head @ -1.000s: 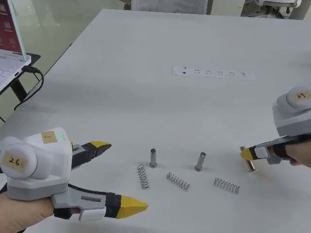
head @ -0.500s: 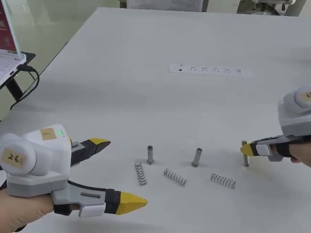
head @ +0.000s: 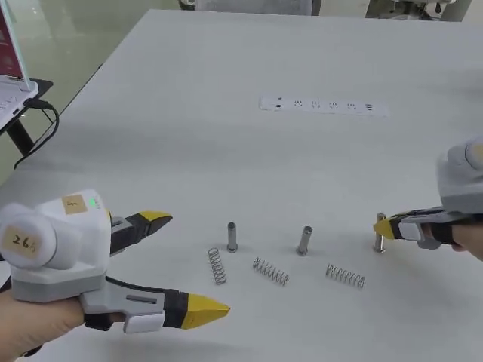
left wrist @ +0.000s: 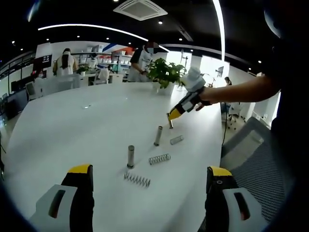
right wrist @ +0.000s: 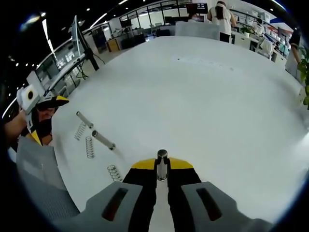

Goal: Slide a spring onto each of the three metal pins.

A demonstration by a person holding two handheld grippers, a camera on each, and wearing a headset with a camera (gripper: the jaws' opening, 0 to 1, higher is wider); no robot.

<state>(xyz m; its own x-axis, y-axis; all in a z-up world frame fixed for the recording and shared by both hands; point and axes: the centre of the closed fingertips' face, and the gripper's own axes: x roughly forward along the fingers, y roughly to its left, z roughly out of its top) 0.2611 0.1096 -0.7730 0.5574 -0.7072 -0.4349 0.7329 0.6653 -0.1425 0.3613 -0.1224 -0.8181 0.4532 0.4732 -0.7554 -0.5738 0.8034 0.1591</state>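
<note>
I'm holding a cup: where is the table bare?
Bare: the wide stretch of table between the power strip and the pins, and beyond the strip. Crowded: the row of pins and springs between the left gripper and right gripper, clamped on the end pin.

Open-plan office or lab floor is indicated. A large white table (head: 226, 90) carrying a power strip (head: 323, 105) is noted, with a laptop (head: 9, 53) alongside. Strip lights (left wrist: 96, 28), a ceiling air-conditioning unit (left wrist: 141, 8), a potted plant (left wrist: 164, 73) and people (left wrist: 65, 62) at distant desks are seen.
</note>
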